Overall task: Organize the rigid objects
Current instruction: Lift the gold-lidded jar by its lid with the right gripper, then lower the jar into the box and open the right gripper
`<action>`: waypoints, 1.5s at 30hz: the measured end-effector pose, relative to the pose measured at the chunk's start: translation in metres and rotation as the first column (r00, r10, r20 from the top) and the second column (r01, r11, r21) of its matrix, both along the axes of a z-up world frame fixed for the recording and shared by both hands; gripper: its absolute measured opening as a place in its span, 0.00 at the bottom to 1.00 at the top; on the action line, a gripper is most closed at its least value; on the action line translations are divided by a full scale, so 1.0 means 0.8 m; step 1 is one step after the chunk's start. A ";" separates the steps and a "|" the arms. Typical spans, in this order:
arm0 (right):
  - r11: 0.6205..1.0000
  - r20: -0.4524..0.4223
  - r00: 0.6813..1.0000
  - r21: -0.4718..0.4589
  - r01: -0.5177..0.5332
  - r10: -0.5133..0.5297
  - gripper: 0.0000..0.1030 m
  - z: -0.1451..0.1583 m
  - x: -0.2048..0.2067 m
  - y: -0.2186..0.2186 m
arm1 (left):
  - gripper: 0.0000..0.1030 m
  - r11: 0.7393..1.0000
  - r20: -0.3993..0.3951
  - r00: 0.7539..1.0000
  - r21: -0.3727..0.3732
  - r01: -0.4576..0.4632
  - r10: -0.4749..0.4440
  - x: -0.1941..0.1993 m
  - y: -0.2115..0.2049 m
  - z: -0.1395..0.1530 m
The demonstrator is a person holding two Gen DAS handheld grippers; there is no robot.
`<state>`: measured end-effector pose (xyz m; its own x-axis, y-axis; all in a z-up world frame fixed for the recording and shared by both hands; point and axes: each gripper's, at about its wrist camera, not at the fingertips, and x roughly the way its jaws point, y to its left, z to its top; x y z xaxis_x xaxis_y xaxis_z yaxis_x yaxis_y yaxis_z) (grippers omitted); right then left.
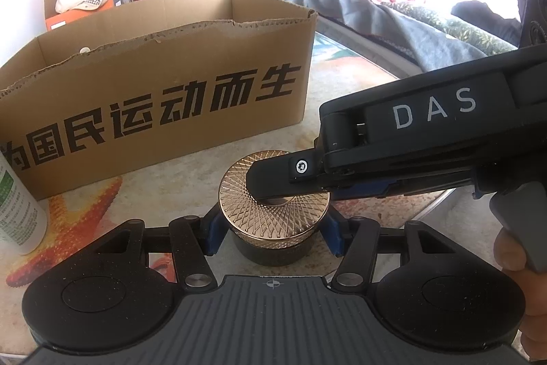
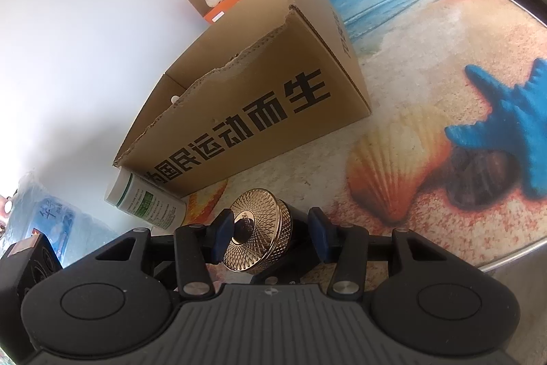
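Note:
A round jar (image 1: 273, 221) with a gold patterned lid (image 1: 270, 194) and a dark body stands on the beach-print tablecloth (image 1: 359, 84). My left gripper (image 1: 273, 235) is shut on the jar's body, its blue pads (image 1: 214, 233) against both sides. My right gripper (image 1: 290, 180) comes in from the right, one finger lying over the lid. In the right wrist view the lid (image 2: 261, 230) sits between the right gripper's (image 2: 270, 236) blue pads (image 2: 220, 233); a gap shows on the right side, so the jaws are open around it.
An open cardboard box (image 1: 164, 84) with black printing stands just behind the jar, also in the right wrist view (image 2: 259, 112). A white bottle with a green label (image 1: 17, 204) stands at the left; it also shows (image 2: 150, 202). Bedding (image 1: 393, 9) lies beyond the table.

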<state>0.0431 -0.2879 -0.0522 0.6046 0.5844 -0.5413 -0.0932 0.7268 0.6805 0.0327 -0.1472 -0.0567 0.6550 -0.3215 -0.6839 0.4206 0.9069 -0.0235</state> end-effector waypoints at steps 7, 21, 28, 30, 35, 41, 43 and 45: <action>1.000 0.015 1.000 -0.003 -0.002 0.002 0.49 0.007 -0.006 0.000 | 0.55 1.000 0.012 1.000 -0.002 0.000 0.000 -0.005 0.002 0.005; 1.000 0.049 0.999 -0.005 -0.003 0.003 0.49 0.022 -0.021 0.001 | 0.55 1.000 0.044 0.999 -0.001 0.001 -0.001 -0.019 0.010 0.013; 1.000 0.085 0.996 -0.013 -0.006 0.007 0.49 0.037 -0.029 0.004 | 0.55 1.000 0.075 0.997 -0.005 -0.002 0.002 -0.028 0.016 0.024; 1.000 0.105 0.994 -0.018 -0.009 0.011 0.49 0.045 -0.030 0.006 | 0.55 1.000 0.091 0.996 -0.012 -0.008 0.009 -0.030 0.019 0.030; 0.999 0.167 0.985 -0.026 -0.029 0.033 0.49 0.079 -0.024 0.012 | 0.55 0.999 0.144 0.989 -0.023 -0.025 0.028 -0.028 0.026 0.058; 0.998 0.265 0.963 -0.033 -0.051 0.058 0.49 0.140 0.009 0.013 | 0.55 0.999 0.216 0.976 -0.044 -0.029 0.038 0.002 0.034 0.116; 0.997 0.289 0.955 -0.048 -0.053 0.064 0.49 0.158 0.026 0.012 | 0.55 0.998 0.218 0.975 -0.058 -0.023 0.035 0.023 0.035 0.133; 0.996 0.294 0.953 -0.066 -0.054 0.071 0.49 0.172 0.049 0.012 | 0.55 0.998 0.210 0.977 -0.063 -0.016 0.029 0.048 0.032 0.144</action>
<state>0.0824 -0.2783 0.0857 0.7058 0.5999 -0.3768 -0.3310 0.7496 0.5732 0.0708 -0.1215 0.0588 0.7896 -0.3419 -0.5096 0.4018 0.9157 0.0081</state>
